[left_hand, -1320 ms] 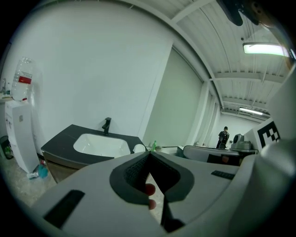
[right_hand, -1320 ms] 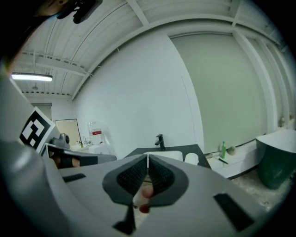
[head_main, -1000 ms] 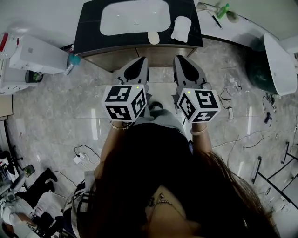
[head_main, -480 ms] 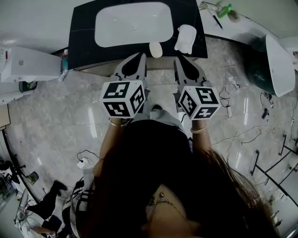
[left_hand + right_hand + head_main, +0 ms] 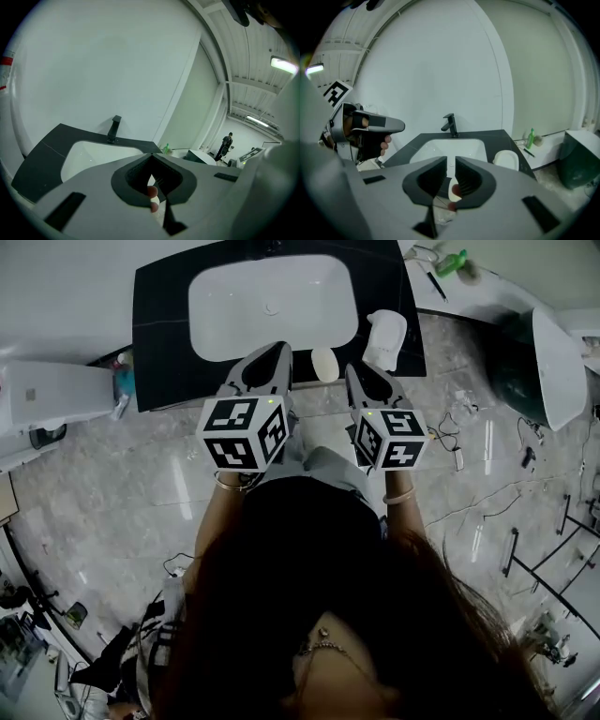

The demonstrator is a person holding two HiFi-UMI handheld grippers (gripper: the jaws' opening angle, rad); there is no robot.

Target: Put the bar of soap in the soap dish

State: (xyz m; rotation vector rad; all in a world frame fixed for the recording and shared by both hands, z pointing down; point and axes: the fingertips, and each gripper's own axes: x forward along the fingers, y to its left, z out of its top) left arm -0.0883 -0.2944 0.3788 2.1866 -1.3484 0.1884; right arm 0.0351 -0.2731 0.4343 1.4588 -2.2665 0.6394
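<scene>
Counted on the dark worktop (image 5: 159,334): one white basin (image 5: 272,306), one black tap (image 5: 450,124), one pale oval bar of soap (image 5: 324,364), one white soap dish (image 5: 386,338). Off the worktop, far right by the wall: one green bottle (image 5: 451,261). Two grippers, one in each hand.

At the worktop's front edge, just off the basin's front right corner: the bar of soap, lying flat and outside the dish. Near it, toward the worktop's right edge: the soap dish, apart from the bar.

Left of the bar, tips at the basin's front rim: the left gripper (image 5: 278,346), jaws together at the tips, clamped on nothing. Just right of the bar: the right gripper (image 5: 354,368), jaws parted by a narrow slit and opening, nothing between them.

In the head view, between the two grippers and apart from both: the bar. In the right gripper view, low, below and beyond the jaw tips: the same bar.
</scene>
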